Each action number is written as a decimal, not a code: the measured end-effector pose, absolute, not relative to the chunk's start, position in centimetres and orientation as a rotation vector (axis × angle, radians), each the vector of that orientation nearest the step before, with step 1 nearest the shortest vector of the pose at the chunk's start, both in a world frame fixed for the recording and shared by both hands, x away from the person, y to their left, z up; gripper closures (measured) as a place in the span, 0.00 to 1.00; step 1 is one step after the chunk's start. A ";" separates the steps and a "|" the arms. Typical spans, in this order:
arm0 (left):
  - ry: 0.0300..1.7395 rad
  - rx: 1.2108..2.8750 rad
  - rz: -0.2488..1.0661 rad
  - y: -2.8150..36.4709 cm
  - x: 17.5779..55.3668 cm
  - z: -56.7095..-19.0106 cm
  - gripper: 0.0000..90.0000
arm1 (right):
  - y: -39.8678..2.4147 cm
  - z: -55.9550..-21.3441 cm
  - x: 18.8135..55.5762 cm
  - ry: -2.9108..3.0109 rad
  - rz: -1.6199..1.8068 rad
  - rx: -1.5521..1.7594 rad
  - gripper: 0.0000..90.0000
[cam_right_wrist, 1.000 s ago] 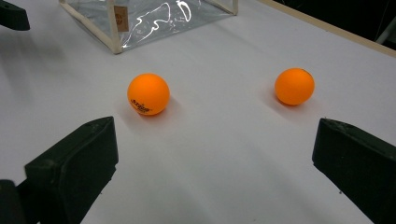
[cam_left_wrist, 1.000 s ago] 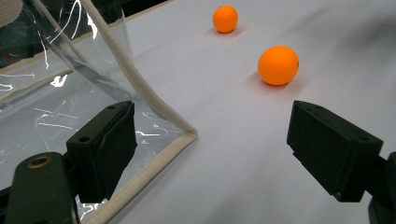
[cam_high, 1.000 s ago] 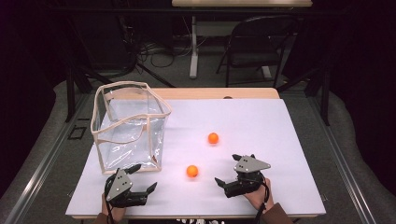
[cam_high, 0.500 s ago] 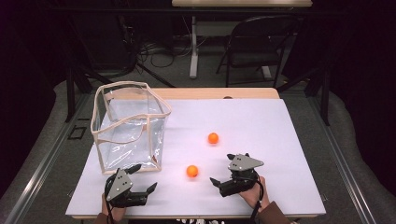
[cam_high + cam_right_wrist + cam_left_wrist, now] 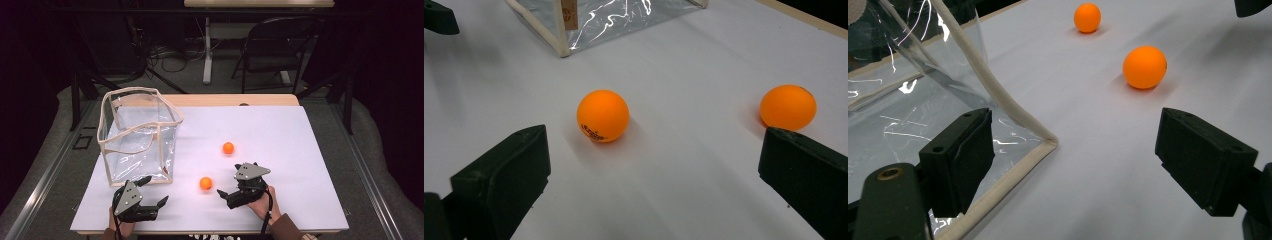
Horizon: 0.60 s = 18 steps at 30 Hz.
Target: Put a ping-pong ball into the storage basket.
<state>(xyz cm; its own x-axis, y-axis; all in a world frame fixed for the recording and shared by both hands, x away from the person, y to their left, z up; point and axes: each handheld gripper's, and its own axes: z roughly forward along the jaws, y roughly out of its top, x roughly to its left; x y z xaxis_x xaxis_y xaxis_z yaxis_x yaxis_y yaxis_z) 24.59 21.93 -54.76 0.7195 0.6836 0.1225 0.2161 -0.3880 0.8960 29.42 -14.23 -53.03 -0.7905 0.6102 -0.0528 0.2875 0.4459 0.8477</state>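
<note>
White sheeting covers the table (image 5: 300,150), which sits in a dark room with a folding chair (image 5: 272,50) and cables on the floor at the top of the high view. On the left half of the sheet stands a clear plastic bag (image 5: 137,135) with beige trim, upright and open at the top. Two orange balls lie on the bare sheet: the nearer ball (image 5: 205,183) in the lower middle of the frame and the farther ball (image 5: 228,147) just above and to its right, well apart from each other. At the lower right of centre the right gripper (image 5: 225,192) rests in a hand, its jaws spread wide and empty, pointing toward the nearer ball and close to it without touching. In the right gripper view that ball (image 5: 602,115) lies between the two jaws but ahead of them, while the other ball (image 5: 787,107) sits at the right edge just beyond the right jaw. At the lower left the left gripper (image 5: 152,192) also stands spread and empty, just below the bag's front bottom corner. In the left gripper view its left jaw overlaps the bag's trimmed lower edge (image 5: 1013,165), and both balls show at the upper right.
</note>
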 end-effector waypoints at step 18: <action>0.690 1.948 0.601 21.9 24.6 -54.8 0.18 | -12.6 -53.2 30.1 2.397 1.266 0.754 0.00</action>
<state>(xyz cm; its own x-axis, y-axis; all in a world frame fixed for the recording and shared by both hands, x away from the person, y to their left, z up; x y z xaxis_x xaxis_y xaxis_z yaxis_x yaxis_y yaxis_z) 24.61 21.91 -54.77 0.7196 0.6833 0.1237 0.2163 -0.3899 0.8951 30.13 -12.60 -53.20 -0.8067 0.5896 -0.0397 0.2995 0.4658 0.8327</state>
